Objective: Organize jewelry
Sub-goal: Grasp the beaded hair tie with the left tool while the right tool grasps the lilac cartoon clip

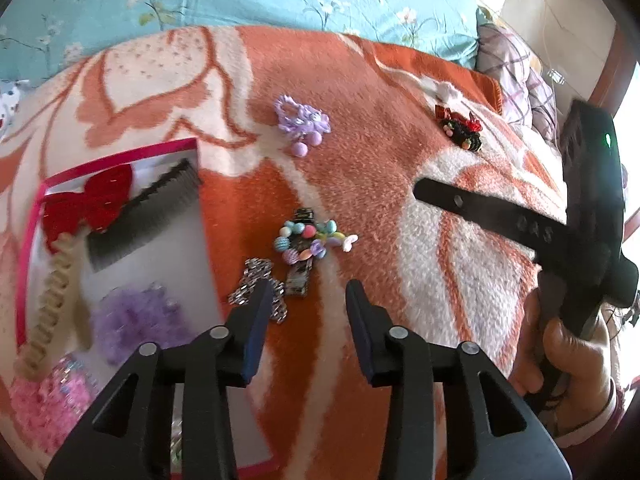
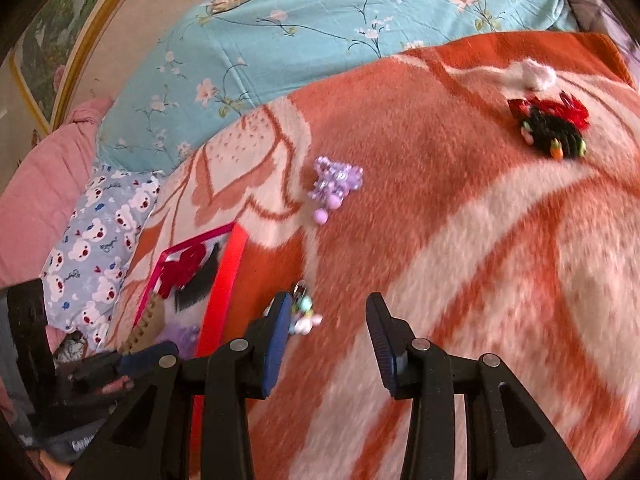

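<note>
Both grippers hang over a bed spread with an orange-and-white blanket (image 1: 360,184). The left gripper (image 1: 307,298) has its jaws apart with nothing between them; the right gripper (image 2: 329,314) is likewise parted and empty.

Nearest in the left view, a silver chain (image 1: 256,280) lies just beside the left fingertip, and just beyond it a clip with pastel beads (image 1: 310,242). To the left sits a pink-rimmed tray (image 1: 30,224) holding a pink piece (image 1: 44,396), a purple scrunchie (image 1: 136,320), a beige braid (image 1: 56,284), a black comb (image 1: 152,212) and a red bow (image 1: 90,200). The right view shows only the tray's far end and a sliver of the beads beside its left fingertip; the chain is hidden there.

Farther off lie a lilac hair tie (image 1: 302,124) and, well apart to the right, a black-and-red hair tie (image 1: 460,128).

Only the left view shows the hand (image 1: 560,360) gripping the right tool. Only the right view shows a bear-print pillow (image 2: 100,248). A blue floral quilt (image 2: 320,40) lies farthest.
</note>
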